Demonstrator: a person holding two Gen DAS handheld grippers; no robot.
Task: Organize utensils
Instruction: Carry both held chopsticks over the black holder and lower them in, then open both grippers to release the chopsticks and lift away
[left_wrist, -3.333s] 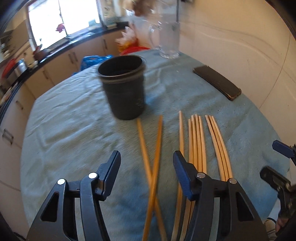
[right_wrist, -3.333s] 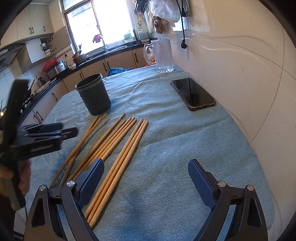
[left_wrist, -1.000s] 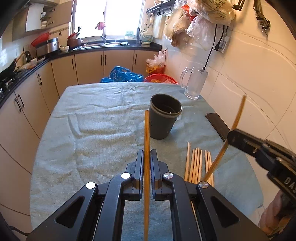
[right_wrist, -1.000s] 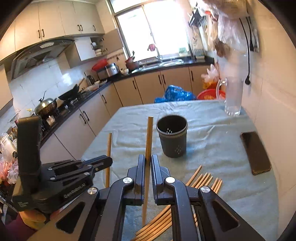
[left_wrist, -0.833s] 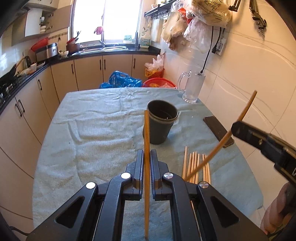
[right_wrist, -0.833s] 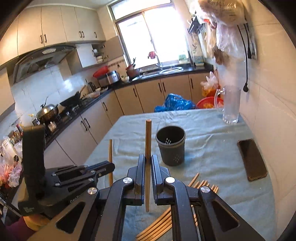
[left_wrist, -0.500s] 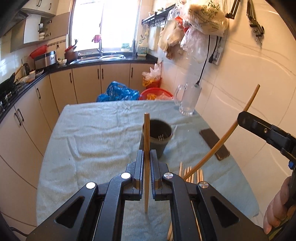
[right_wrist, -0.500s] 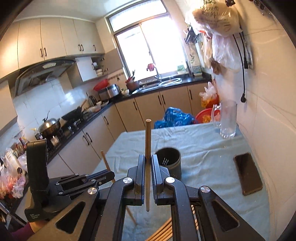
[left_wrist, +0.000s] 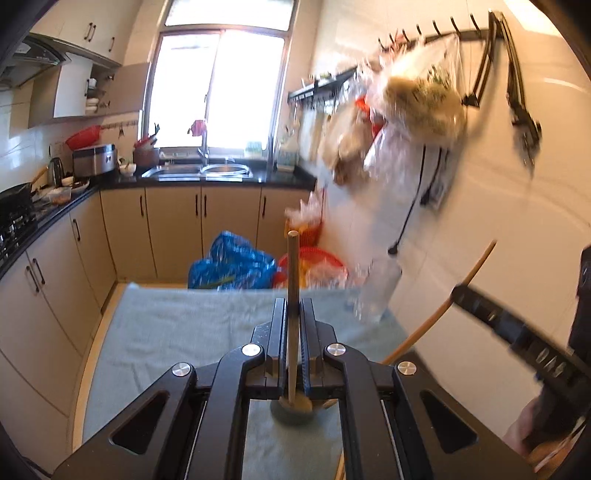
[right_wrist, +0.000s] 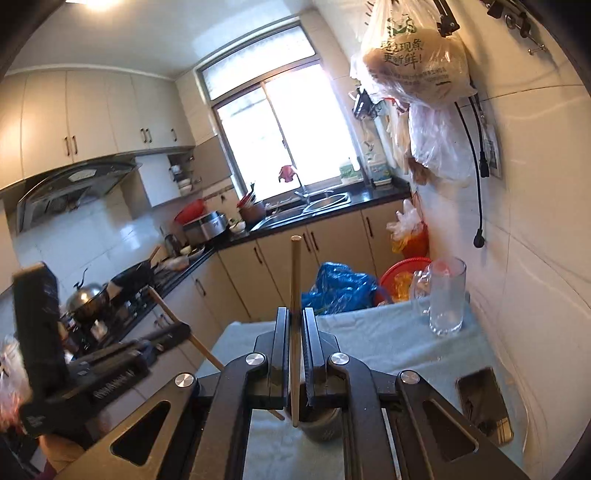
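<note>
Wooden chopsticks, one per tool, both clamped tight. Left tool (left_wrist: 292, 328) has its jaws pressed together on a chopstick (left_wrist: 293, 280) that stands upright between them, top end above the jaws, lower end hanging over the dark utensil cup (left_wrist: 291, 410) on the surface (left_wrist: 177, 325), which is covered with a pale blue-green cloth. Whether that lower end touches the cup or is just above it, cannot tell. Right tool (right_wrist: 294, 332) is likewise fully closed on a second chopstick (right_wrist: 295, 291), upright too, its bottom tip at the rim of the same cup (right_wrist: 321, 424); cup mostly hidden behind the tool body in both wrist views. In the left wrist view the right tool (left_wrist: 509, 328) shows at the right edge, blurred, with its chopstick (left_wrist: 458, 295) slanting up and looking curved from the lens; a hand (left_wrist: 528, 435) is partly visible beneath it. In the right wrist view the left tool (right_wrist: 122, 354) sits at the left with its chopstick (right_wrist: 184, 332) angled down toward the cup. Clear glass mug (right_wrist: 445, 299) stands at the far end of the surface near the tiled wall. Dark phone (right_wrist: 484, 398) lies flat at the right side. Blue plastic bag (right_wrist: 340, 288) and red basket (right_wrist: 402, 273) sit beyond the surface by the cabinets. Left wrist view is motion-blurred at upper right.
</note>
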